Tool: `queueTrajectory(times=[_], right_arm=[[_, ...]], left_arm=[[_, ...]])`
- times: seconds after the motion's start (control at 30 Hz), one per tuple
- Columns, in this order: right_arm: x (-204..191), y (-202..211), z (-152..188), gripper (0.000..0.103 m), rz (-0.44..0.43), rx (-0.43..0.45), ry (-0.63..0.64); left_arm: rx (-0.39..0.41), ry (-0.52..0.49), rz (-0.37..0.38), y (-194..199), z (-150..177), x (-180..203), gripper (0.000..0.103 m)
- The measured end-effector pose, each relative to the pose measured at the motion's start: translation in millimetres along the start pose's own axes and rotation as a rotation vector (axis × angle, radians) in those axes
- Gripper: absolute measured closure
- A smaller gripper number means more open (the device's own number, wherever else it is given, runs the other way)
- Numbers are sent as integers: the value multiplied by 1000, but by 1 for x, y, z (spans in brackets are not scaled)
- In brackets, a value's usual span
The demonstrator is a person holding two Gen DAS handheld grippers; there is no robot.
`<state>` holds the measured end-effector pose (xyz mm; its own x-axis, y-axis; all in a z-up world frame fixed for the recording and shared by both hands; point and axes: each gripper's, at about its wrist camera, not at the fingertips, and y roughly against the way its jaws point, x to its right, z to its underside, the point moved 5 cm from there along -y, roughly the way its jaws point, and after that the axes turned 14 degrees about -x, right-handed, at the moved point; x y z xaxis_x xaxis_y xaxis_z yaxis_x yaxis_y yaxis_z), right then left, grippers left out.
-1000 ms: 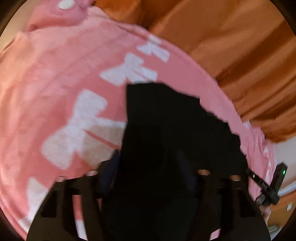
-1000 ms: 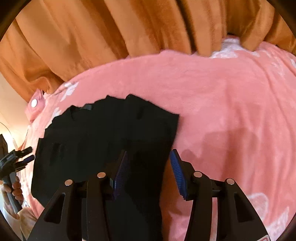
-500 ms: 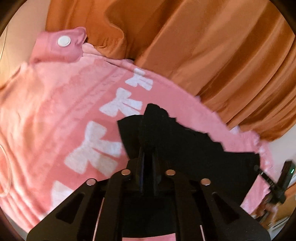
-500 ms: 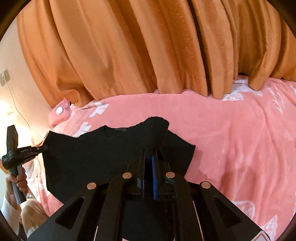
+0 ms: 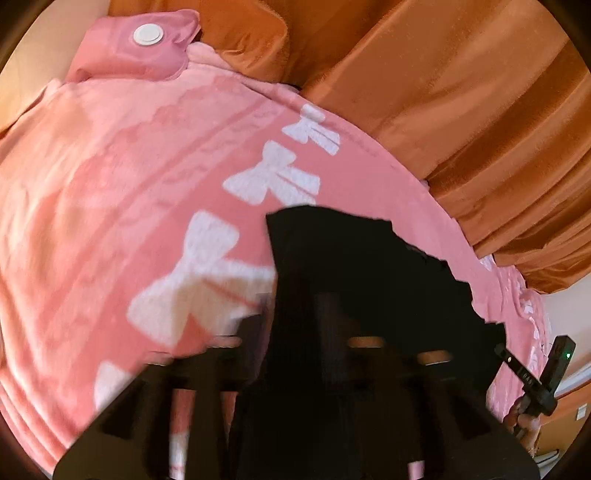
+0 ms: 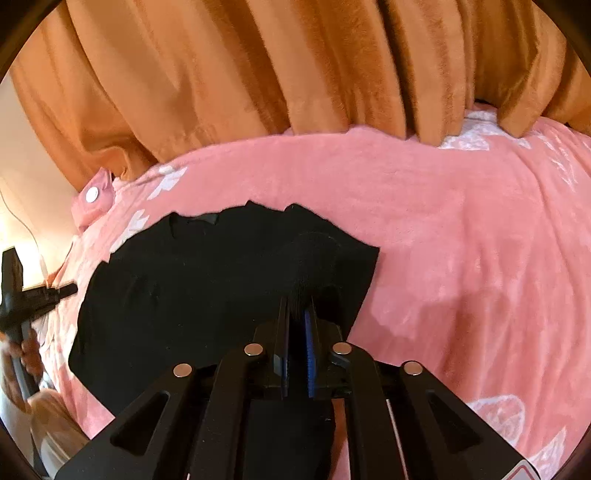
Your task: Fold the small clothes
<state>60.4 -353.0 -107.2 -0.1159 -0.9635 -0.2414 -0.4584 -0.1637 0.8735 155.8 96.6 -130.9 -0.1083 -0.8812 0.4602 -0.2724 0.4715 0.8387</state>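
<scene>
A small black garment (image 6: pixel 207 280) lies spread on the pink blanket (image 6: pixel 461 229). My right gripper (image 6: pixel 297 321) is shut on a pinched-up fold of the garment near its right edge. In the left wrist view the same black garment (image 5: pixel 354 266) covers the lower middle. My left gripper (image 5: pixel 295 332) is low over its left edge, blurred by motion, with its fingers spread apart and the cloth lying between and over them. The left gripper also shows at the far left of the right wrist view (image 6: pixel 40 295).
Orange curtains (image 6: pixel 258 74) hang along the far side of the bed. A pink pillow with a white button (image 5: pixel 147 35) lies at the blanket's far left corner. White bow prints (image 5: pixel 192 280) mark the blanket left of the garment.
My left gripper, shut on the garment half a second ago, has opened and dropped lower over the cloth. My right gripper stays shut on its fold and has come down closer to the blanket.
</scene>
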Motion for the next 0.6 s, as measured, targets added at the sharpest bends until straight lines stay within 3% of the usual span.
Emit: queueTrajectory(times=[0.07, 0.2, 0.23, 0.27, 0.3, 0.33, 0.47, 0.6], right_arm=[[2, -10, -3, 84, 5, -13, -17], [5, -26, -11, 78, -33, -48, -38], [4, -28, -12, 79, -26, -50, -34], [4, -29, -12, 87, -20, -50, -28], [3, -28, -11, 92, -23, -43, -23], [2, -26, -11, 96, -26, -30, -21], [-2, -4, -5, 97, -19, 54, -5], [-7, 21, 1, 98, -28, 144, 9]], left_arm=[[9, 13, -7, -10, -10, 1, 40], [-40, 16, 19, -37, -18, 5, 44], [-35, 5, 3, -40, -17, 6, 51], [-30, -5, -4, -41, -16, 7, 76], [-20, -23, -10, -40, -15, 9, 93], [4, -33, -12, -34, -14, 11, 97], [126, -76, -24, -1, -8, 20, 100], [190, -97, -6, 23, -3, 27, 100]])
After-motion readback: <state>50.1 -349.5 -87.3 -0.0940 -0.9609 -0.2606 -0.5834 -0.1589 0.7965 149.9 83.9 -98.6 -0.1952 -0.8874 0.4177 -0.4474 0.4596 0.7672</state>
